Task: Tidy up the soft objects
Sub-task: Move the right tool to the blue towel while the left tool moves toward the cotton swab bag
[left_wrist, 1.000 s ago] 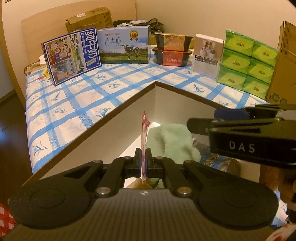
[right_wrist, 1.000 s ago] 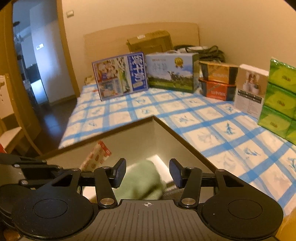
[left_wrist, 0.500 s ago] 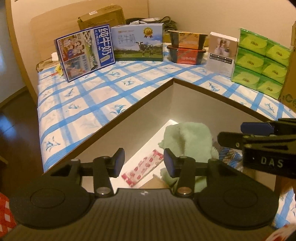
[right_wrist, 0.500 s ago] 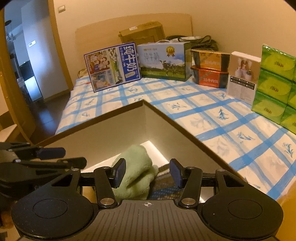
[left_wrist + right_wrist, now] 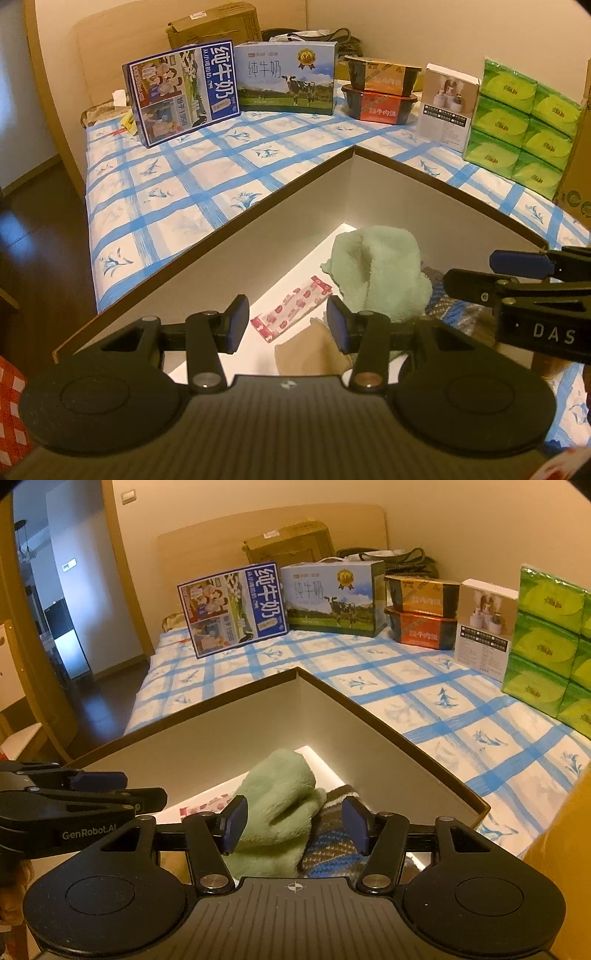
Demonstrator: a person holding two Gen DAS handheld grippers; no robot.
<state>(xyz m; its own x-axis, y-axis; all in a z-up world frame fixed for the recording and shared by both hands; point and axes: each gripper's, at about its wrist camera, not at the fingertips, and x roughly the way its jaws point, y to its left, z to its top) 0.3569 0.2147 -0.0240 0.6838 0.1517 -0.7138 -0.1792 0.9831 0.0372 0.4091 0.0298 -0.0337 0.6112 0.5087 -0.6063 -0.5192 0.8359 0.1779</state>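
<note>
In the left wrist view, the left gripper (image 5: 284, 321) sits at the bottom centre with its jaws partly apart and nothing between them; beyond the gap, a red-patterned packet (image 5: 291, 314) lies flat on the pale floor of the open box (image 5: 258, 206), with a beige cloth (image 5: 314, 354) just beside it and a green fluffy towel (image 5: 376, 273) heaped toward centre right. The packet looks freshly placed, so the step in hand seems to be settling items into the box; next, this gripper probably needs to lift clear of the box wall and seek another soft item. At right the other gripper crosses the frame and could crowd that move. In the right wrist view, the right gripper (image 5: 293, 825) at lower centre is opening, its pads to either side of, but not pressing, the towel (image 5: 284, 805) and a striped knit piece (image 5: 332, 842), both inside the box (image 5: 388, 734). Milk cartons (image 5: 236, 607), food tubs (image 5: 421, 613) and green tissue packs (image 5: 546, 635) line the bed (image 5: 424, 698) in the upper frame, well apart.
</note>
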